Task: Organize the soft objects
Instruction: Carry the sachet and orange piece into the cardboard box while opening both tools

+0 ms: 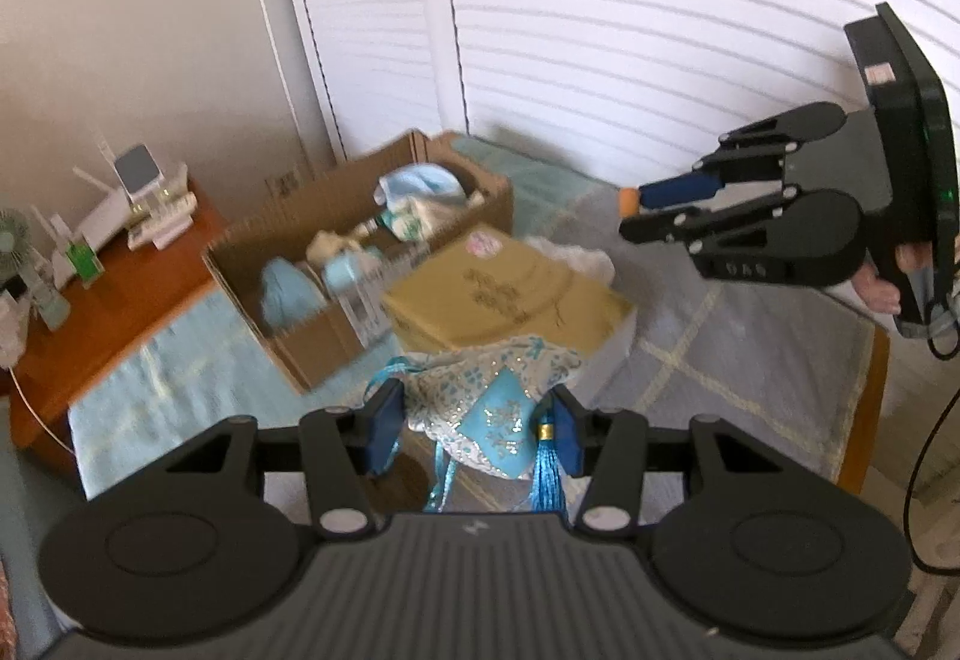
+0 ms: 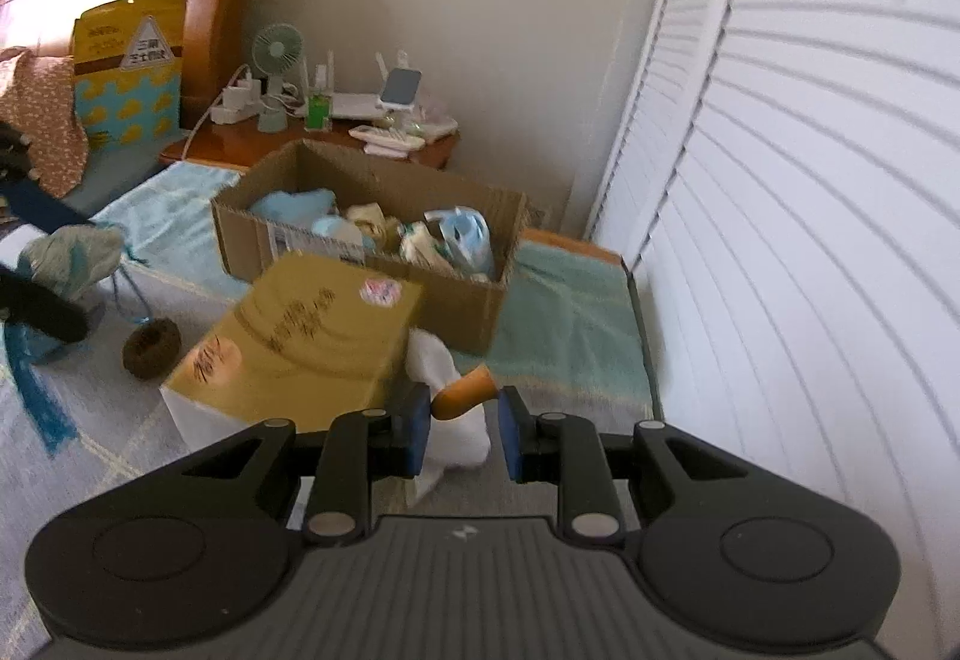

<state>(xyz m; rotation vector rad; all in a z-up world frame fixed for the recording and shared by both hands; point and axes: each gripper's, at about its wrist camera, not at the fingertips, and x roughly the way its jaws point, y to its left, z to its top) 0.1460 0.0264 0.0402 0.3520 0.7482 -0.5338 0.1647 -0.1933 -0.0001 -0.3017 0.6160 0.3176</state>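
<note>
Silvery-blue fabric fills our left gripper [image 1: 477, 429]: a drawstring pouch [image 1: 492, 408] with a blue tassel [image 1: 545, 471] hanging from it, pinched between the blue pads and lifted clear of the pale patterned bedspread [image 1: 720, 360]. In the right wrist view our right gripper [image 2: 465, 429] has an orange, stubby object [image 2: 465, 395] at its pad tips; the left wrist view shows that gripper side-on with the jaws drawn nearly together and the orange end poking out between them — we read that as a closed grip on it, though what the object is we cannot tell. A white soft item [image 2: 450, 420] lies below those jaws on the bed.

The open cardboard box [image 1: 312, 264], already holding pale blue and white soft things, sits ahead of both grippers, beyond the yellow carton [image 1: 510, 294]. From the left jaws the box lies forward and to the left; from the right jaws it lies forward and slightly left, past the carton's corner. The left hand looks the nearer to the box — so we judge the pouch goes in first, carried over the carton.
</note>
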